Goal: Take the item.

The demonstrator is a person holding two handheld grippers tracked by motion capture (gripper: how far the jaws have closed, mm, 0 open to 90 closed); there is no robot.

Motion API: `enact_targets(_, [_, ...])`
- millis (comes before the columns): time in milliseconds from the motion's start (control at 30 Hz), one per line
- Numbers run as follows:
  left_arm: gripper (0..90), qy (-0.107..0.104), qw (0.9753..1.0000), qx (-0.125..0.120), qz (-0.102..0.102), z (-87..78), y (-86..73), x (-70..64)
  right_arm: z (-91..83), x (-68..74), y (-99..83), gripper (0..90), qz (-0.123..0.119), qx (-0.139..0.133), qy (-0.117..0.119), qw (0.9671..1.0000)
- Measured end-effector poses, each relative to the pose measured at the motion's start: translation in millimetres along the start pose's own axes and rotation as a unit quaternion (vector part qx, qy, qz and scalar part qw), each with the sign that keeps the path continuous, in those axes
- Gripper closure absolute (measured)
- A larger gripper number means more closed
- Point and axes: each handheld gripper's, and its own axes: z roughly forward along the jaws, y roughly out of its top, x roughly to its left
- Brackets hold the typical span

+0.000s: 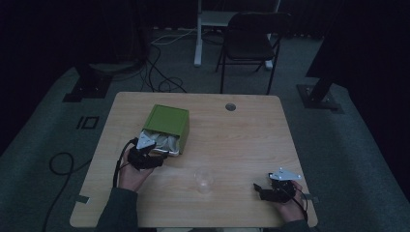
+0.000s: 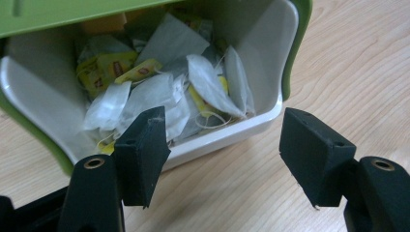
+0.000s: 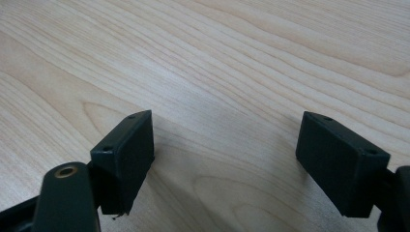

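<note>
A green box [image 1: 167, 121] with a white lining lies on its side on the wooden table [image 1: 241, 140], its mouth facing the person. Several tea bags [image 1: 162, 141] spill from it, white sachets with yellow tags [image 2: 159, 92]. My left gripper [image 1: 161, 154] is open right at the box mouth [image 2: 275, 108]. Its left jaw overlaps the white rim and nothing is held between the jaws [image 2: 222, 121]. A clear glass cup [image 1: 204, 181] stands upright near the front middle. My right gripper [image 1: 258, 189] rests open at the front right over bare wood [image 3: 225, 118].
A round cable hole [image 1: 230, 107] sits near the table's far edge. Behind the table stand a black chair [image 1: 251, 38] and a white post [image 1: 198, 34]. Cables [image 1: 159, 72] run over the grey floor. Dark stand bases flank the table.
</note>
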Motion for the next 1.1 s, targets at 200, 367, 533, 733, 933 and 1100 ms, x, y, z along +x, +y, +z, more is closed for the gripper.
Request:
enact_targets(200, [30.3,-0.008,1.0,0.004,0.002,7.4,-0.3,-1.3,0.0,0.0,0.0,21.1,0.0,0.0,0.0,1.0])
enact_targets(367, [26.5,-0.015,0.9999,0.003,0.003,16.3,-0.4,-3.4,0.0,0.0,0.0,21.1,0.0,0.0,0.0,1.0])
enact_targets(533, [25.1,-0.018,0.9998,0.007,0.006,24.8,-1.5,-3.6,0.0,0.0,0.0,21.1,0.0,0.0,0.0,1.0])
enact_targets(733, [24.9,-0.024,0.9996,0.014,0.003,30.9,-2.8,-2.6,0.1,0.1,0.0,21.1,0.0,0.0,0.0,1.0])
enact_targets(933, [25.0,-0.03,0.9994,0.017,0.001,29.4,-2.8,-1.7,0.0,0.0,0.0,21.1,0.0,0.0,0.0,1.0])
enact_targets(1100, [25.3,-0.029,0.9992,0.027,0.004,26.3,-3.3,-4.5,0.0,0.0,0.0,21.1,0.0,0.0,0.0,1.0])
